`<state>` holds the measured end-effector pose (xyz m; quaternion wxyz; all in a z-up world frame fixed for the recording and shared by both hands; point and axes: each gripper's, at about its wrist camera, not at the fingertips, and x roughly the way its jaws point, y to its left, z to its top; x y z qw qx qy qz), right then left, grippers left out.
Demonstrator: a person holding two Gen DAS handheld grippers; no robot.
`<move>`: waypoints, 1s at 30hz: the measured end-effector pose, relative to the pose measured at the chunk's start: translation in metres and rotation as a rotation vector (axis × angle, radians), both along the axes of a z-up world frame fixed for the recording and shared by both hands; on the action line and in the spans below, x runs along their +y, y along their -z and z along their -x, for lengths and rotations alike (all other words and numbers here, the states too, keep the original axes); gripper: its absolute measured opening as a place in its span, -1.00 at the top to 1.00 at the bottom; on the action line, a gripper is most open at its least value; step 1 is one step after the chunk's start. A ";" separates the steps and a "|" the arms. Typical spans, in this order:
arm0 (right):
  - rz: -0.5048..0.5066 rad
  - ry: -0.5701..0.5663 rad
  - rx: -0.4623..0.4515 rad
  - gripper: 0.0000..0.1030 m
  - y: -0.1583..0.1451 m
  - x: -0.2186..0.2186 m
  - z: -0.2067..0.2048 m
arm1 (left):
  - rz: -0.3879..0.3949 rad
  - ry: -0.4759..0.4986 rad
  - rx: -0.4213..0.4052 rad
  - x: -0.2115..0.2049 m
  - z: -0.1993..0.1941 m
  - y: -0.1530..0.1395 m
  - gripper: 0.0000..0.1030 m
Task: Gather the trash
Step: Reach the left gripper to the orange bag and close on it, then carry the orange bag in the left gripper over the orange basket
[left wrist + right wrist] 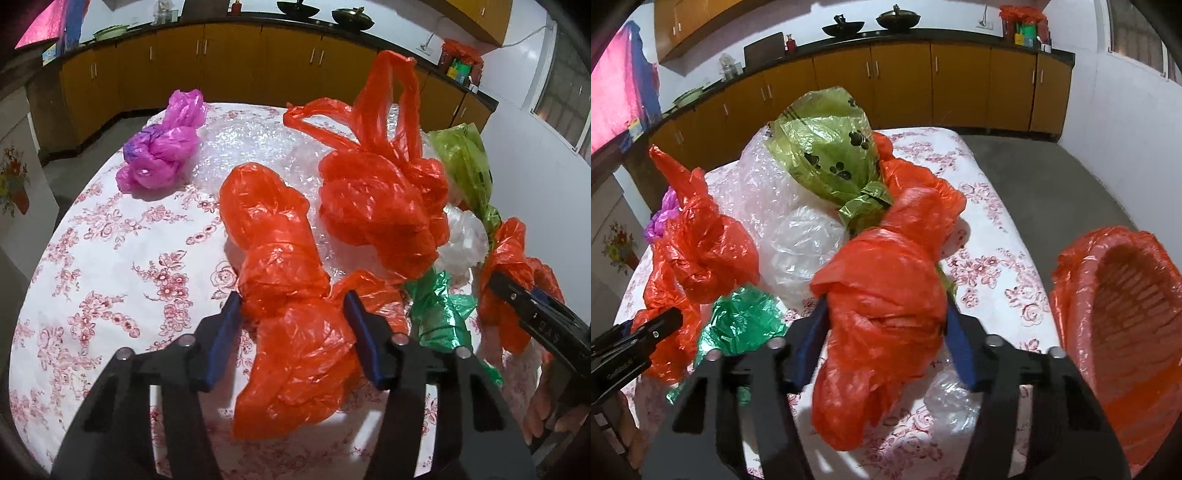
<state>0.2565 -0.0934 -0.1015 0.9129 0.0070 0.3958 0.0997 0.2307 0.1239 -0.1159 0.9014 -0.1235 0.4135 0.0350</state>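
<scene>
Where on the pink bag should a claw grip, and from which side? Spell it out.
Grip the pink bag at the knotted waist in its middle, where the plastic is twisted narrow between the two puffy lobes. Come from above, on the side facing the left claw, with the fingers straddling the knot crosswise. The bag lies flat and alone on the tablecloth, so nothing seems to block that approach.

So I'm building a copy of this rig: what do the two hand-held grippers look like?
Both match. The left hand-held gripper and the right hand-held gripper each have a black angular frame, two flat blue finger pads and silver round bolt heads. The right one's side carries small pale lettering, too blurred to read.
</scene>
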 end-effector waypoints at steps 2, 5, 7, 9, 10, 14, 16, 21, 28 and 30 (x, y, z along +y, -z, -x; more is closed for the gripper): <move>-0.010 -0.001 -0.010 -0.02 -0.002 -0.001 0.002 | 0.003 0.005 -0.007 0.000 0.003 -0.001 0.08; -0.025 -0.007 -0.036 0.00 -0.008 -0.002 0.007 | -0.001 0.007 -0.024 0.000 0.013 -0.006 0.14; -0.032 -0.012 -0.052 0.01 -0.012 -0.003 0.010 | -0.002 0.008 -0.034 0.000 0.017 -0.009 0.16; -0.041 -0.014 -0.071 0.01 -0.018 -0.004 0.015 | -0.001 0.006 -0.045 0.002 0.022 -0.014 0.17; -0.049 -0.016 -0.080 0.01 -0.022 -0.004 0.017 | -0.001 0.003 -0.049 0.003 0.023 -0.016 0.17; -0.079 -0.023 -0.119 0.01 -0.036 -0.010 0.029 | 0.003 -0.009 -0.073 0.007 0.034 -0.030 0.17; -0.094 -0.026 -0.138 0.01 -0.043 -0.012 0.035 | 0.001 -0.014 -0.087 0.008 0.038 -0.039 0.17; -0.105 -0.013 -0.193 0.01 -0.062 -0.025 0.050 | -0.004 -0.009 -0.133 0.005 0.053 -0.064 0.17; -0.030 0.080 -0.246 0.00 -0.077 -0.063 0.068 | -0.005 0.087 -0.192 -0.034 0.061 -0.098 0.17; -0.007 0.126 -0.251 0.00 -0.078 -0.081 0.075 | -0.002 0.138 -0.208 -0.055 0.060 -0.107 0.17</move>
